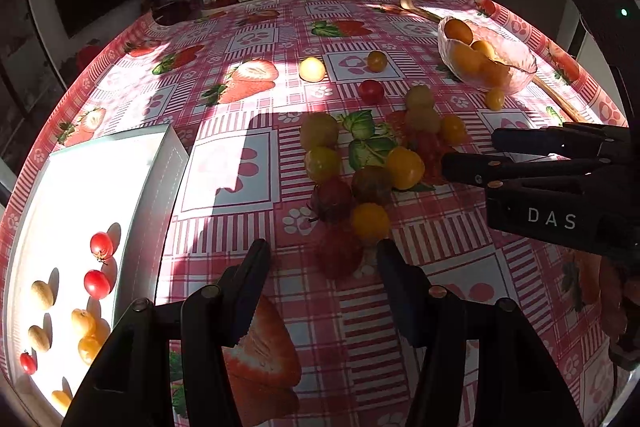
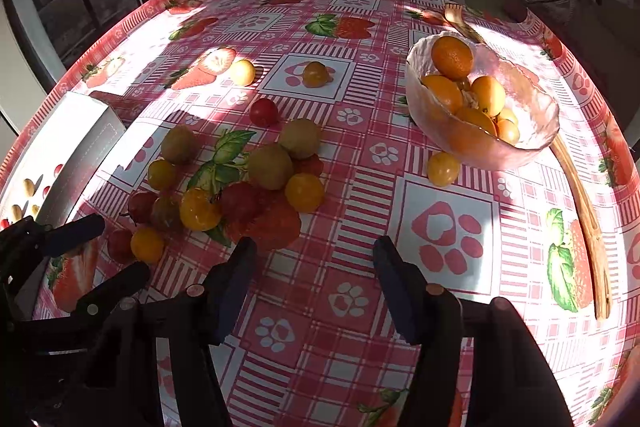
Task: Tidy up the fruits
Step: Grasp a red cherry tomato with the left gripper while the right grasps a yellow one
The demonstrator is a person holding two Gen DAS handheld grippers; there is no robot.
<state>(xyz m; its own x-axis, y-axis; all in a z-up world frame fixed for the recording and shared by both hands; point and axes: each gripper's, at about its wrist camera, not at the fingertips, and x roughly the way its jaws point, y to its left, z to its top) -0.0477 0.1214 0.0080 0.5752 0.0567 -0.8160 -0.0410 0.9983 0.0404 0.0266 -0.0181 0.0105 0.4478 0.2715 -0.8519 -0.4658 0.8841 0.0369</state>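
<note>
With jaws apart and empty, the left gripper (image 1: 322, 259) and right gripper (image 2: 314, 257) are hovering near the clustered fruits (image 1: 370, 183) on the counter (image 2: 448, 291), where a careless pinch is risking scattering neighbours.

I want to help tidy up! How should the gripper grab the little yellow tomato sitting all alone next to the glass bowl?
Pinch the yellow tomato across its round middle, coming from above. It's a small ball, and the glass bowl crowds its far side, so the near and left sides are freer. The right gripper, open, looks nearest.
</note>
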